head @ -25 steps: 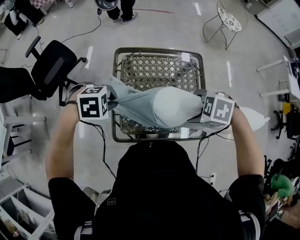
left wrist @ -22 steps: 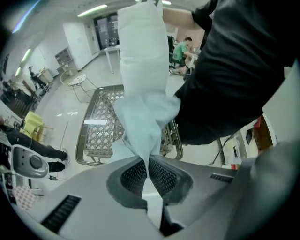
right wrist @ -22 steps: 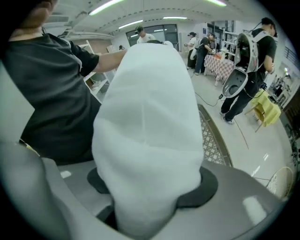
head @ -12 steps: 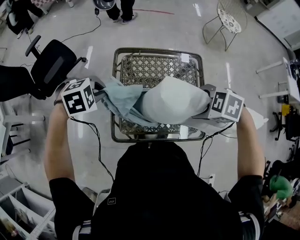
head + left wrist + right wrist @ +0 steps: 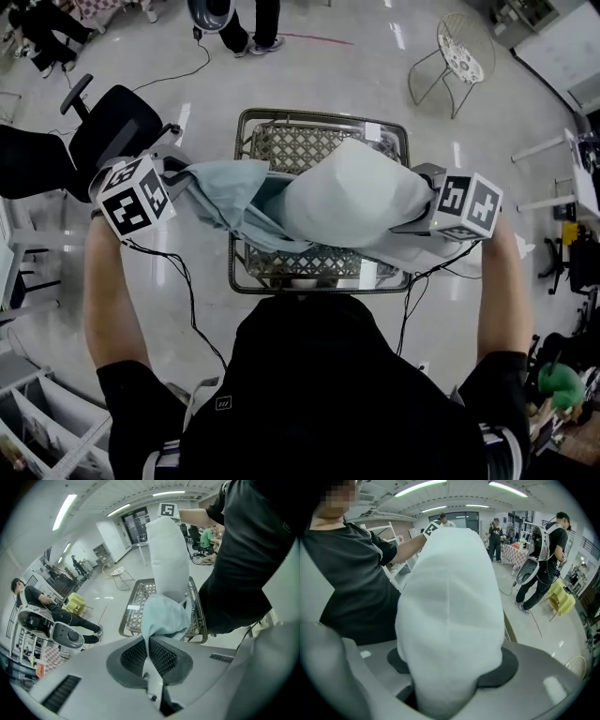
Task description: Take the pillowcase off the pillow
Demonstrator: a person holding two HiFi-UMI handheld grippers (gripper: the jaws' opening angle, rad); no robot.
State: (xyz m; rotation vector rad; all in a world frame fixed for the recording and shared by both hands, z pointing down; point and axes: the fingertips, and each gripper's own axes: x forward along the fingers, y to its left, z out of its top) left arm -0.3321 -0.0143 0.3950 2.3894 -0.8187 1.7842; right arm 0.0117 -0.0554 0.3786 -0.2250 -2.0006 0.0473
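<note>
The left tongs [image 5: 149, 643] pinch 1 blue pillowcase [image 5: 230, 192]; the right tongs [image 5: 449, 681] clamp 1 white pillow [image 5: 352, 192].

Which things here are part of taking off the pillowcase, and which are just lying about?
In the job:
white pillow, clamped in the right gripper
light blue pillowcase, pinched by the left gripper

Lying about:
wire table
black office chair
white wire chair

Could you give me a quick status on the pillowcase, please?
Left tool shut on case. Right tool gripping pillow. Case mostly off, bunched at pillow's left end. Table below, nothing in the way.
</note>
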